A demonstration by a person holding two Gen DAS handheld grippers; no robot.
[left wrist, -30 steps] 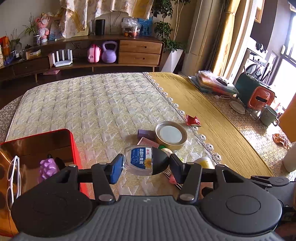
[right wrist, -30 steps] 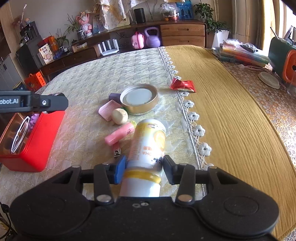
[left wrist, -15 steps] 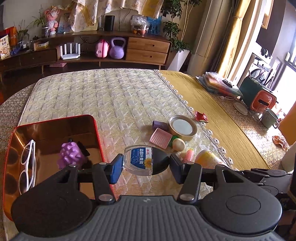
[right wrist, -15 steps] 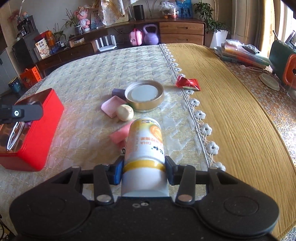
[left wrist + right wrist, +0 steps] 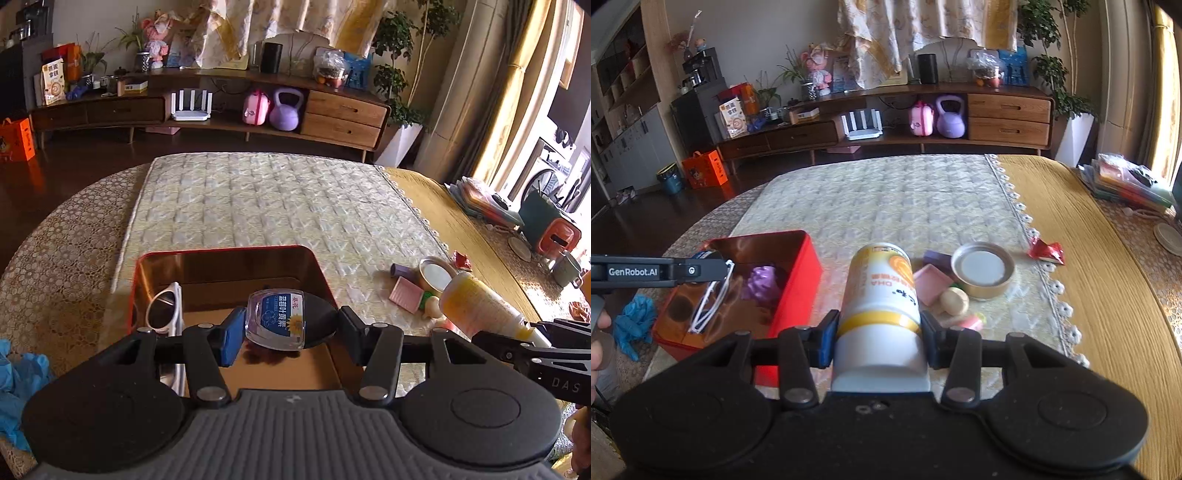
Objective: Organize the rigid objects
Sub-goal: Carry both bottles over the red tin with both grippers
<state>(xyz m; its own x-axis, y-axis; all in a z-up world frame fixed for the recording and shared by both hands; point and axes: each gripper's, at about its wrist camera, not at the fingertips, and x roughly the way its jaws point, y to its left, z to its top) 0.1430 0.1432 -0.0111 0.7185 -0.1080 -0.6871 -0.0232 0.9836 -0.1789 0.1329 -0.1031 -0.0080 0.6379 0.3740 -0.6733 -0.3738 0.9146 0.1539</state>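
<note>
My left gripper is shut on a small clear bottle with a blue label and black cap, held sideways above the open red tin box. White-framed sunglasses lie in the box's left side. My right gripper is shut on a white and yellow bottle, held over the cloth just right of the red box. In the right wrist view a purple knobbly toy and the sunglasses lie inside the box, and the left gripper's arm reaches over it.
Loose items lie on the quilted cloth to the right: a round gold-rimmed tin, a pink block, a purple block, a beige egg shape, a pink tube, a red wrapper. A blue rag lies left of the box.
Both grippers have moved left with their bottles. The small bottle now hangs over the red box instead of beside it, and the white and yellow bottle has risen and come closer to the box.
</note>
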